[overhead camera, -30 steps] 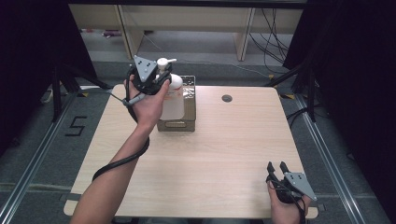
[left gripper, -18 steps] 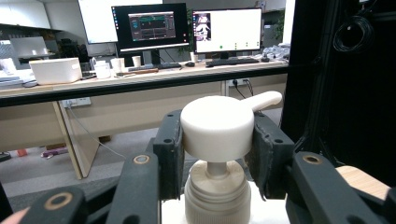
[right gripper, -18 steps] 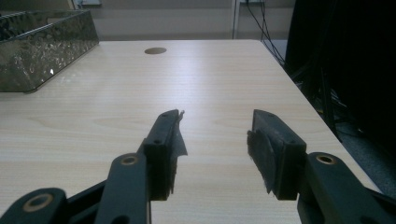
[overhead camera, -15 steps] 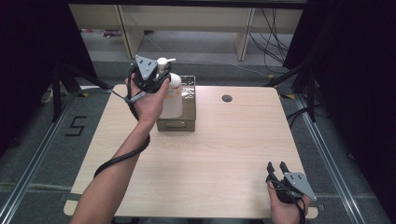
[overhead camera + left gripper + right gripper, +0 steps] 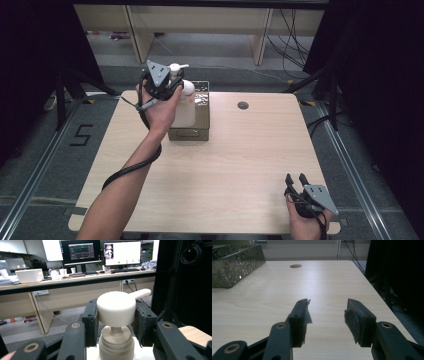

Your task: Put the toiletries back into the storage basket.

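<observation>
Bottle [image 5: 183,102] sat low in the tray [image 5: 202,131], about where it was a second before, so the job looked almost done. Left gripper [image 5: 116,315] squeezed its pump top. Right gripper [image 5: 327,320] rested wide open.

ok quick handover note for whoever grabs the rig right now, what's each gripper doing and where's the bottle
Left gripper: shut on the pump head of the white pump bottle, which it holds upright over the dark tray at the table's far side; whether its base touches the tray floor is hidden.
Right gripper: open, holding nothing, low over the wooden table at its near right corner.
Done: bottle gripped.
Left: probably seat or lift the bottle, then release.
</observation>
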A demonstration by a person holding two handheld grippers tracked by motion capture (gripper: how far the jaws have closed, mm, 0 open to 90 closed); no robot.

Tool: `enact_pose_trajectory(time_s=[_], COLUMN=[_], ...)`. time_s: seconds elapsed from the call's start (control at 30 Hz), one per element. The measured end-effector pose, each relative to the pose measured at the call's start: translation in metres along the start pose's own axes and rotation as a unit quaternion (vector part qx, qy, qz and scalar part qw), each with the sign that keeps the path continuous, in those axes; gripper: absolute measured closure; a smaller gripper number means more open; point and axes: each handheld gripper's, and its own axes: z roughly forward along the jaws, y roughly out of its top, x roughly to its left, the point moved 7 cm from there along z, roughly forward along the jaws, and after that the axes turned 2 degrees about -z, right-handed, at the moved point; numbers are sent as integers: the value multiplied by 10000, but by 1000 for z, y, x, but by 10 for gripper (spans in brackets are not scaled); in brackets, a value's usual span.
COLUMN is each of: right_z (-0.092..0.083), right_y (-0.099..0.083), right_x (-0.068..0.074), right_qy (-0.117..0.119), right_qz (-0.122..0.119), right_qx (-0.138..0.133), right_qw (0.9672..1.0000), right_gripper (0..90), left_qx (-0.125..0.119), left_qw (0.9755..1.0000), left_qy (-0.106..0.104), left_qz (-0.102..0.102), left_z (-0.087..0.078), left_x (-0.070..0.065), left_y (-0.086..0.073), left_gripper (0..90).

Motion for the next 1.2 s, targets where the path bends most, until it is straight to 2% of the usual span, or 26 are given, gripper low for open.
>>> enact_pose_trajectory(time_s=[0.13,0.17,0.23,0.3,0.63,0.67,0.77,0.8,0.83,0.87,1.0,1.03,1.1,1.2], right_z=[0,0,0,0,0,0,0,0,-1,0,0,1,1,1], right_y=[0,0,-1,-1,-1,-1,-1,-1,-2,-2,-2,-2,-1,-2], right_x=[1,-1,1,0,0,3,1,1,4,5,5,3,3,3], right_qy=[5,-15,24,-24,-14,17,-17,-27,-19,21,-1,41,62,51], right_qz=[6,-104,-13,-94,-104,3,-118,-105,95,98,120,21,-24,-11], right_qx=[36,20,27,40,40,61,60,62,113,37,69,35,10,10], right_qw=[10000,9999,10000,9999,9999,10000,9999,9999,9999,9999,9999,10000,10000,10000], right_gripper=[531,531,530,530,529,529,529,529,529,529,528,528,528,528], left_qx=[23,33,58,70,198,204,249,261,278,290,333,357,383,432], left_qw=[10000,10000,10000,10000,9998,9998,9997,9996,9996,9995,9994,9993,9992,9990], left_qy=[14,19,22,28,63,59,62,61,65,73,67,68,67,65], left_qz=[-13,-20,-29,-29,-21,-25,-25,-25,-32,-30,-21,-9,-2,14], left_z=[1,2,2,3,5,5,7,7,8,8,9,9,10,11], left_x=[1,1,1,1,1,1,0,0,0,1,0,0,-1,-1], left_y=[-3,-5,-7,-8,-17,-18,-23,-25,-26,-28,-32,-34,-37,-41], left_gripper=[593,593,594,593,593,593,593,593,593,593,593,593,593,593])
